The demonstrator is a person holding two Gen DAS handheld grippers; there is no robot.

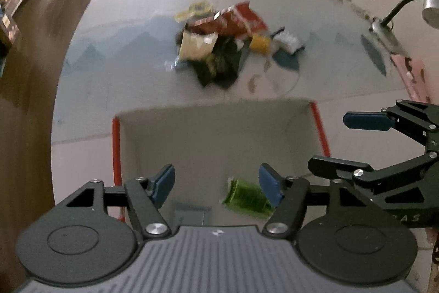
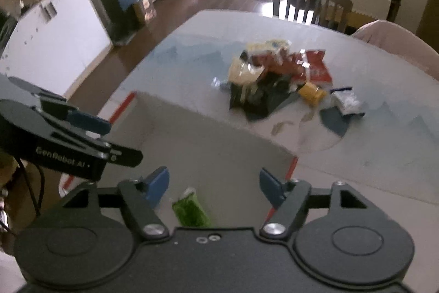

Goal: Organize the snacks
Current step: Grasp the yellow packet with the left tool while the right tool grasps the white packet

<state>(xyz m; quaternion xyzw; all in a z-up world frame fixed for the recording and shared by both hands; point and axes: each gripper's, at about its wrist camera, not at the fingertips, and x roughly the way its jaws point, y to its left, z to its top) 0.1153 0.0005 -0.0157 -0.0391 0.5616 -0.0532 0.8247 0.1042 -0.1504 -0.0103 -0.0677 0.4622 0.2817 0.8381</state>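
Left gripper (image 1: 216,184) wide open, empty, hovering over the box (image 1: 296,111); right gripper (image 2: 214,187) just beside it, also spread wide, holding nothing. Green snack packet (image 1: 247,195) lies inside the box on its floor, between the left fingers in view. Remaining snack pile (image 1: 219,37) sits on the table (image 1: 109,67) beyond the box's far wall, well apart from both grippers: cream bag (image 1: 196,45), red packet (image 1: 241,18), dark bag (image 1: 219,65), yellow piece (image 1: 259,43), white packet (image 1: 286,41) at right. Likely light, crinkly, slippery film; contents probably crushable. Pinch a sealed edge or corner, gently.
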